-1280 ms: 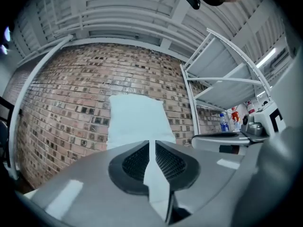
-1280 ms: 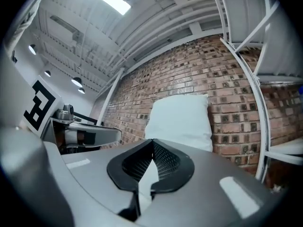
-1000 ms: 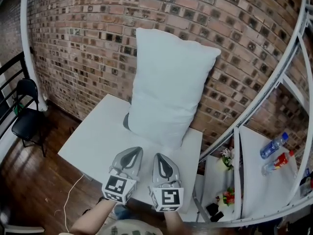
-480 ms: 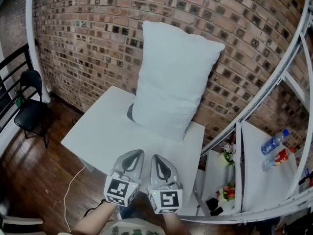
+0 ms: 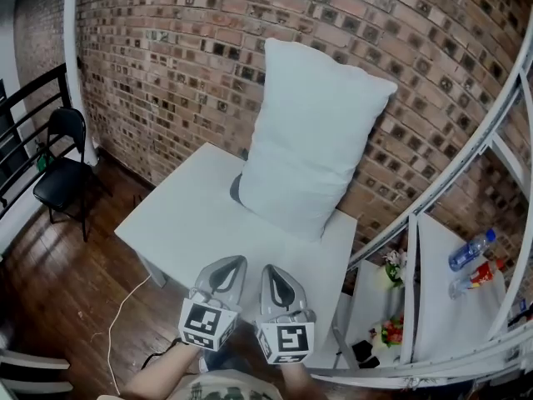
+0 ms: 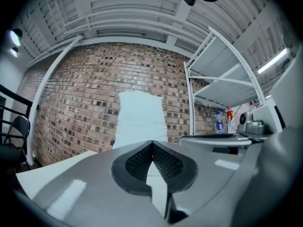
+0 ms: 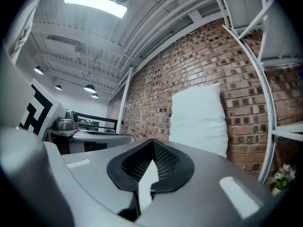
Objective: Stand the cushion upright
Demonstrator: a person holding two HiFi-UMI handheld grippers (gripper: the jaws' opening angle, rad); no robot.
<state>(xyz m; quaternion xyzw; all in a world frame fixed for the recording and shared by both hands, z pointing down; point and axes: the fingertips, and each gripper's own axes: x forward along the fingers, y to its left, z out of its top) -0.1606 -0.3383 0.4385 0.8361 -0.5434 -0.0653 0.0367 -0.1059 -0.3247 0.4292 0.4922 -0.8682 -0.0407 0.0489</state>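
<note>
I hold my left gripper (image 5: pixel 228 265) and right gripper (image 5: pixel 271 272) level, side by side, jaws pressed together on nothing. Ahead, the plump white cushion (image 5: pixel 321 136) stands upright on a smooth white table (image 5: pixel 183 223), against a rough brick wall (image 5: pixel 166 57).

white cushion (image 5: pixel 321 136), red-brown brick wall (image 5: pixel 166 65), white table (image 5: pixel 200 223), black chair (image 5: pixel 62 169).

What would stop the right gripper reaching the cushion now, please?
Probably nothing, likely yes: only bare table lies between the shut right gripper and the cushion standing against the brick wall.
</note>
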